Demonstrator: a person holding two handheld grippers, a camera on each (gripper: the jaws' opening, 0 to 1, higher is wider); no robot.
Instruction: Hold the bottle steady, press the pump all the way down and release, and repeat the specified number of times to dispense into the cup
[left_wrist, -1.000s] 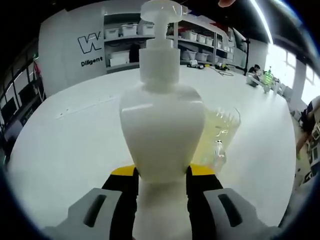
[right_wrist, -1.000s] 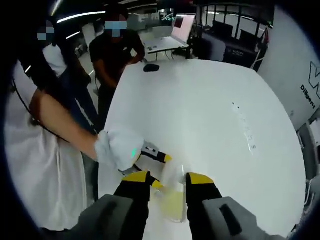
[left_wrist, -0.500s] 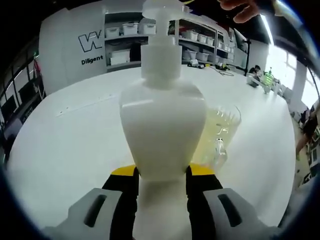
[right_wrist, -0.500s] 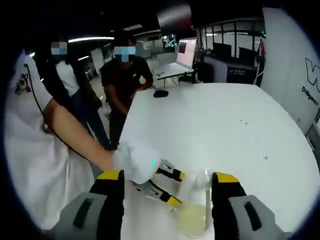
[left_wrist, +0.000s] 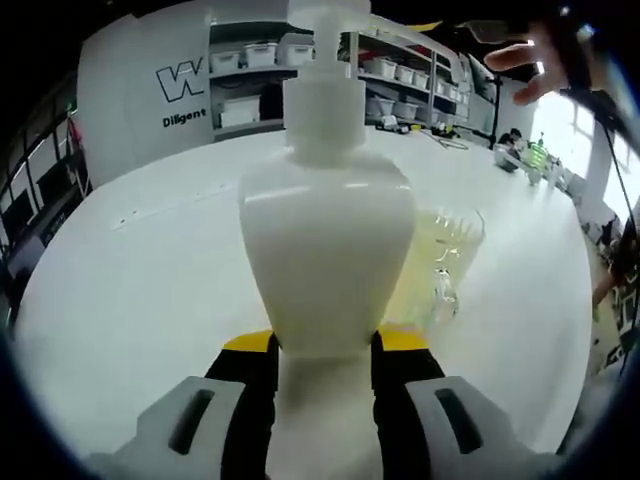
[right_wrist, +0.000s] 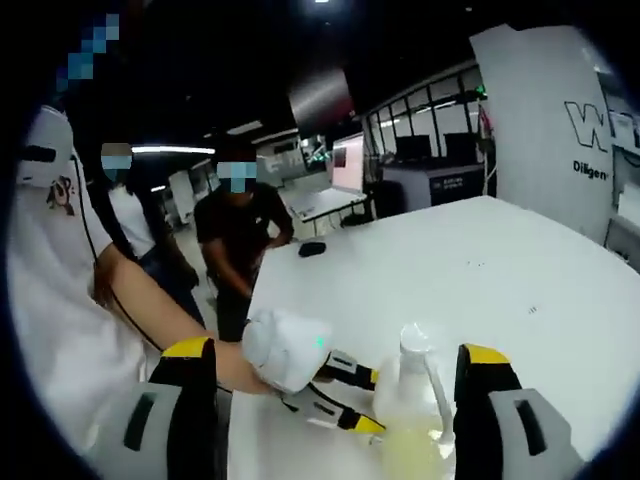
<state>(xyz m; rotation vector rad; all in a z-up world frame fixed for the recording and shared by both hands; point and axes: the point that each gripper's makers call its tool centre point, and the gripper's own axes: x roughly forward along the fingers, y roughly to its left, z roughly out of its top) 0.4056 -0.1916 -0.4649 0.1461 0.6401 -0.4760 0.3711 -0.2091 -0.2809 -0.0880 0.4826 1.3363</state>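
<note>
The left gripper (left_wrist: 322, 365) keeps its jaws clamped on the white bottle (left_wrist: 326, 250) on the desk (left_wrist: 130, 280), the cup (left_wrist: 440, 262) just beside it. The right gripper (right_wrist: 335, 385), jaws now wide apart, has lifted off the pump (right_wrist: 412, 342), likely a release between presses.

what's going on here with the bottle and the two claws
A person is working a white plastic pump bottle with a claw in each hand. The left claw is shut on the bottle's lower body, holding it upright on the white table. The right claw hangs open above the pump, not pressing it. Beside the bottle stands a clear plastic cup holding some pale yellow liquid, under the pump's spout. Two other people stand at the far side of the table.
</note>
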